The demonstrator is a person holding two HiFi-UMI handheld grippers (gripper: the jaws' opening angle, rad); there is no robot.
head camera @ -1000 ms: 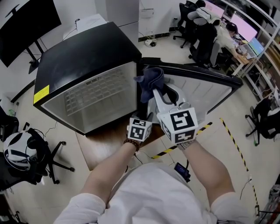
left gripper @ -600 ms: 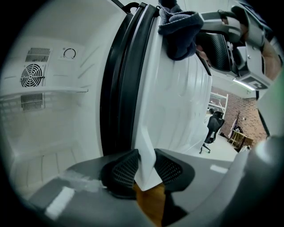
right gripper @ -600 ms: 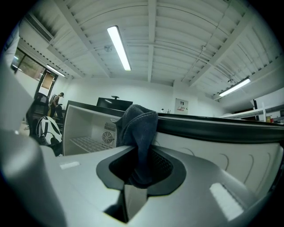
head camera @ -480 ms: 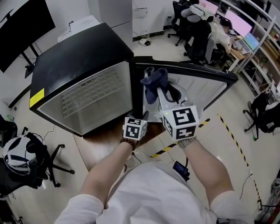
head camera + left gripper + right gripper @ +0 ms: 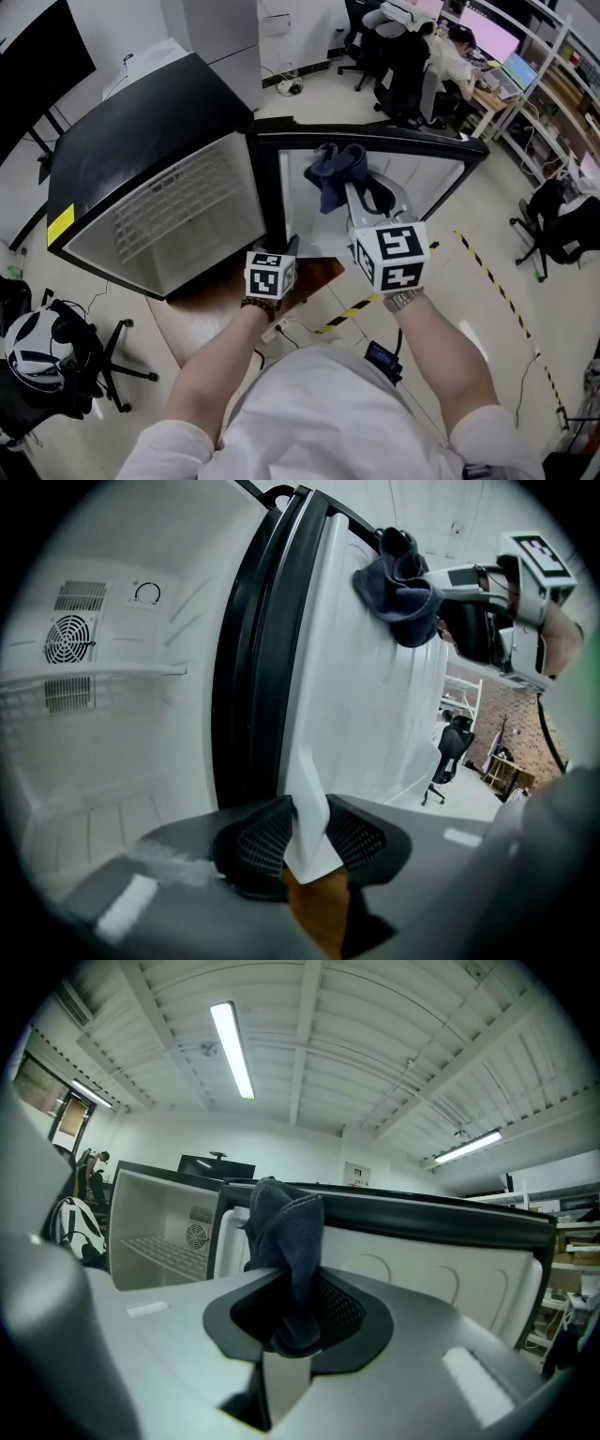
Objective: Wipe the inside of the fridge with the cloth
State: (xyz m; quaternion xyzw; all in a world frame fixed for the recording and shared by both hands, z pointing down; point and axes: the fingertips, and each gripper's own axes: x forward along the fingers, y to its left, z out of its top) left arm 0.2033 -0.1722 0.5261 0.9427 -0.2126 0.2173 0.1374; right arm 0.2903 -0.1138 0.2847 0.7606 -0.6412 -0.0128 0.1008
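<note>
Here, the fridge stands open and the cloth is up at its door
The black fridge [image 5: 141, 141] sits on a wooden stand [image 5: 225, 292], its door [image 5: 427, 178] swung wide with the white inner side facing the person. The dark blue cloth [image 5: 334, 173] hangs bunched close before the upper part of that inner side, near the hinge edge and outside the cabinet. The right gripper [image 5: 295, 1312] is clamped on the cloth's lower end, jaws only narrowly apart. The left gripper [image 5: 307, 832] pinches the door's bottom corner at the hinge edge, pads against the white lining
</note>
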